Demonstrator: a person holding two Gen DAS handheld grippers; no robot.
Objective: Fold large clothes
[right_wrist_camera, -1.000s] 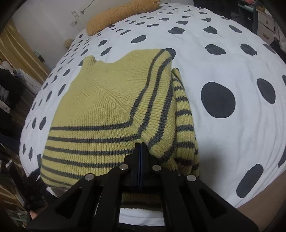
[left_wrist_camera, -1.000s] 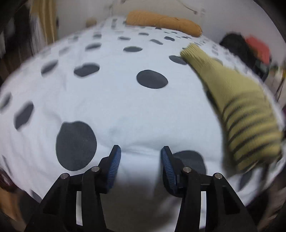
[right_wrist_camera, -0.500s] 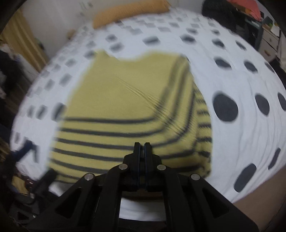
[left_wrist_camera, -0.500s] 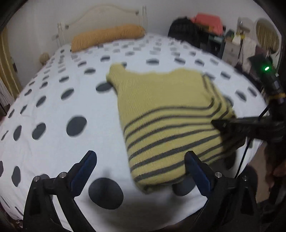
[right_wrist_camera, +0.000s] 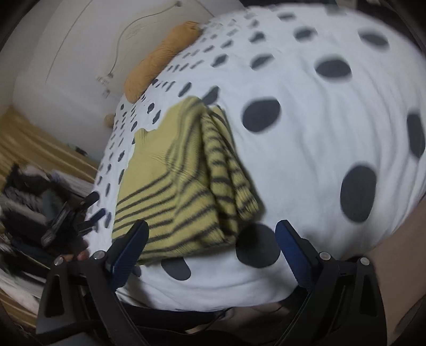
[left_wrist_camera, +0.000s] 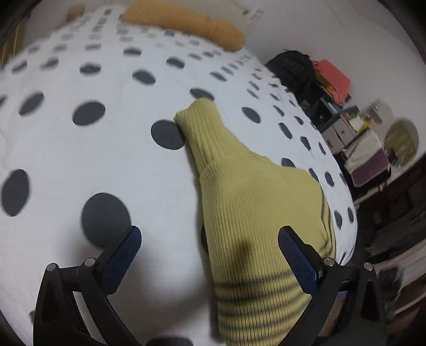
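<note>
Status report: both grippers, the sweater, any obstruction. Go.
Left gripper and right gripper open, jaws just opened, nothing pinched. Yellow knit sweater with dark stripes lies folded on the polka-dot bedspread. Nothing in the way.

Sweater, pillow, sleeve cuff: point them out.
Sweater [right_wrist_camera: 159,186], right wrist view, striped body.
Pillow [left_wrist_camera: 186,24], left wrist view, middle of its top.
Sleeve cuff [left_wrist_camera: 194,117], left wrist view, ribbed end.

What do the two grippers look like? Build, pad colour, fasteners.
Both match. The left gripper and the right gripper each have two black angular plastic linkage arms with triangular cut-outs, silver round pivot fasteners, and jaws faced with blue textured pads. No markings or sleeves show on either.
</note>
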